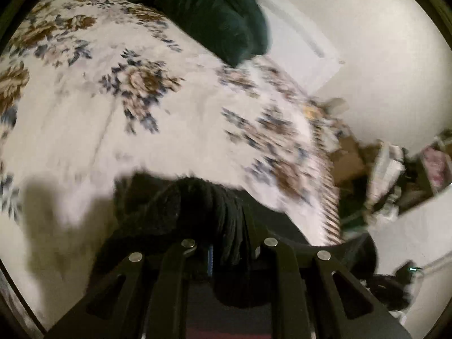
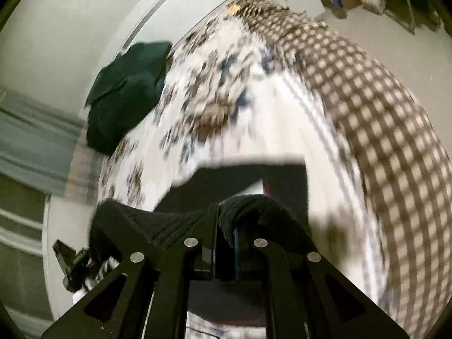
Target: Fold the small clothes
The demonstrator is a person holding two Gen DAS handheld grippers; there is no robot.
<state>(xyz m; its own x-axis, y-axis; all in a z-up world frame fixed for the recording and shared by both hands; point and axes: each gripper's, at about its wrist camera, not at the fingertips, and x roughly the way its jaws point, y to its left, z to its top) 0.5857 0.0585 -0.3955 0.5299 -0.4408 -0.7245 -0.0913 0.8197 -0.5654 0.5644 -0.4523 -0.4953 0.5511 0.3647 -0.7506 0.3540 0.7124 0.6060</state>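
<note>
**Op:** Both wrist views were motion-blurred. My left gripper [image 1: 226,243] was clamped on a black garment [image 1: 180,209]; knit fabric bunched up between the jaws and draped over the left finger. The cloth hung above the floral bedspread [image 1: 118,118], with a dark shadow on the cover below and left of it.

**Obs:** And the right side?

**Op:** My right gripper [image 2: 226,226] was pinched on the same black garment [image 2: 158,223]. Ribbed fabric ran out leftward from the jaws in a taut band, and a fold lay over the right finger. I saw the other gripper at the far end of that band, low on the left edge.

**Obs:** So where did the piece sit?

**Op:** Held up between the two grippers, off the bed; I couldn't tell whether any trailing part touched the cover.

**Obs:** Anything else logged?

**Op:** A dark green pillow [image 1: 214,14] lay at the head of the bed against the white wall [image 1: 367,42]. In the right view a brown checked blanket [image 2: 367,107] covered the right side of the bed, beside the floral cover.
</note>
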